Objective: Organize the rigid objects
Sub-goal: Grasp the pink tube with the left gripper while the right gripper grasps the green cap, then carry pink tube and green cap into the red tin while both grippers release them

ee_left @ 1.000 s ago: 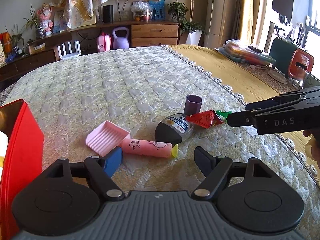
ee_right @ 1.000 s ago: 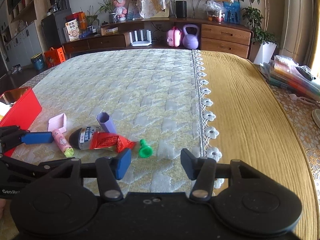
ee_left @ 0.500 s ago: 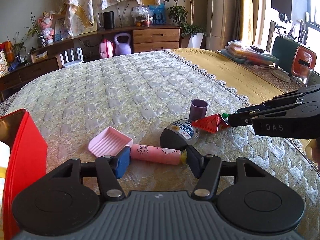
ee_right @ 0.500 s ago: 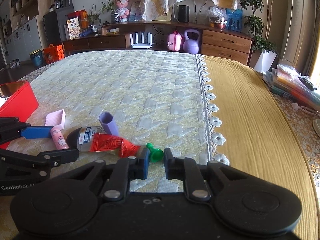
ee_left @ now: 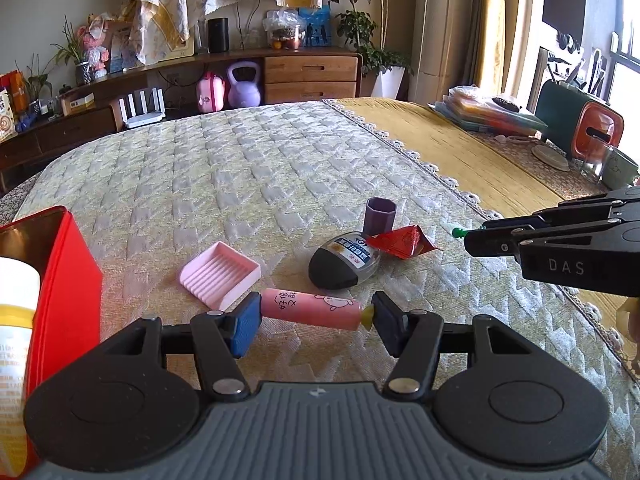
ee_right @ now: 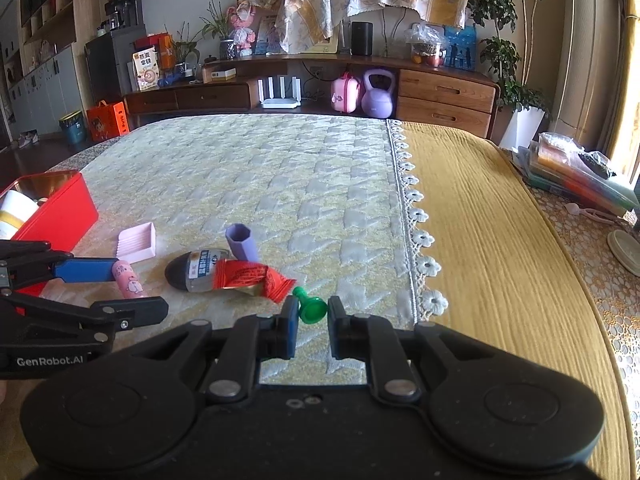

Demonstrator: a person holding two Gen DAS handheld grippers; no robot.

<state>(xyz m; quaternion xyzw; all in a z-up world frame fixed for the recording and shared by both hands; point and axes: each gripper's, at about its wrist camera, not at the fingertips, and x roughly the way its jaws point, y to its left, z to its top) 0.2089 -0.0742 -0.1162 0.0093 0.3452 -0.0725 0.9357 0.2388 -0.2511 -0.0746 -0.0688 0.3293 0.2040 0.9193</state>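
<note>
Sunlit room, wooden sideboard, perhaps curtains

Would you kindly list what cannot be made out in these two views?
- Red box contents: in the left wrist view the frame edge and the box wall cut off the white bottle; its label is unreadable.
- Green piece: right wrist view, the right gripper covers its sides; left wrist view shows only a tip.
- Black bottle label: too small, partly under the red packet.
- Pink tube: right wrist view, the left gripper hides its ends.
</note>
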